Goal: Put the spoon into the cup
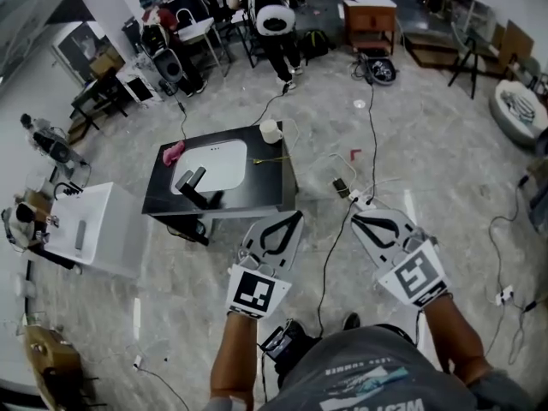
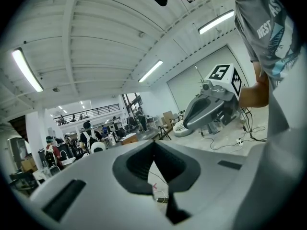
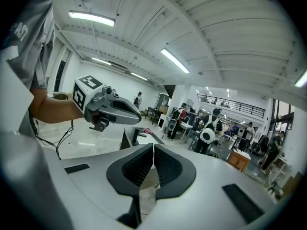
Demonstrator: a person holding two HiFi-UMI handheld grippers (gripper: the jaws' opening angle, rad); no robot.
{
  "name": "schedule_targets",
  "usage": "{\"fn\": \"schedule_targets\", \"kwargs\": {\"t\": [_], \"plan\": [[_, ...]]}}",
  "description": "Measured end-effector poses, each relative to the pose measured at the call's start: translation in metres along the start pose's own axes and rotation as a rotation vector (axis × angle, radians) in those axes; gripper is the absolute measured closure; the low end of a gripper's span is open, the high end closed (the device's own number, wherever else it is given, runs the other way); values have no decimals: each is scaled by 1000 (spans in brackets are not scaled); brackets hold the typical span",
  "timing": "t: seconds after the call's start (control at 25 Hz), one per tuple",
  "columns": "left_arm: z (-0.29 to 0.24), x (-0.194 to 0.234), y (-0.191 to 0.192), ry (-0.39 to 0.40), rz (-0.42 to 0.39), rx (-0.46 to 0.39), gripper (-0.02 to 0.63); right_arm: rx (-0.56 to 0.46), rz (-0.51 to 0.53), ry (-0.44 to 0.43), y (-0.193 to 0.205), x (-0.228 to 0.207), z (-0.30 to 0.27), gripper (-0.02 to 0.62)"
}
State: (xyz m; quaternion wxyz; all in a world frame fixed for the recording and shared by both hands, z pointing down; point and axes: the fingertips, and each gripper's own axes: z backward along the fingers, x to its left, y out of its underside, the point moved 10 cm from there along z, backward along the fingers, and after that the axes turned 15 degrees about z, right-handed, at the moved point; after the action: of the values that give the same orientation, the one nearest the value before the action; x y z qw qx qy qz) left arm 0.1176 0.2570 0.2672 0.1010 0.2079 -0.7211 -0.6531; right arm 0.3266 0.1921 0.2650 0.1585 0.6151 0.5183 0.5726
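Since the thin golden spoon (image 1: 267, 159) lies near the right edge of the black square counter (image 1: 261, 188), just beside the small white cup (image 1: 271, 131), the right gripper (image 1: 354, 218) should first move in and spread. Its fingers, like those of the left gripper (image 1: 298, 216), are pressed together on nothing.

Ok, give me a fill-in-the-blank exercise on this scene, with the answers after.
The white cup stands on a ____ table.
The spoon lies on the table near the ____.
The left gripper and right gripper are both ____, holding nothing.
The cloth at the table's far left corner is ____.
Missing words: black; cup; shut; pink.
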Motion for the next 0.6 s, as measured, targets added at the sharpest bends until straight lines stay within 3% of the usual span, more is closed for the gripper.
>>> {"fn": "schedule_targets", "kwargs": {"t": [0.28, 0.6], "plan": [[-16, -7, 1, -30, 6, 10, 604, -5, -6, -28, 19, -16, 1, 563], [-21, 29, 7, -28, 12, -5, 604, 8, -23, -22, 17, -24, -31, 563]]}}
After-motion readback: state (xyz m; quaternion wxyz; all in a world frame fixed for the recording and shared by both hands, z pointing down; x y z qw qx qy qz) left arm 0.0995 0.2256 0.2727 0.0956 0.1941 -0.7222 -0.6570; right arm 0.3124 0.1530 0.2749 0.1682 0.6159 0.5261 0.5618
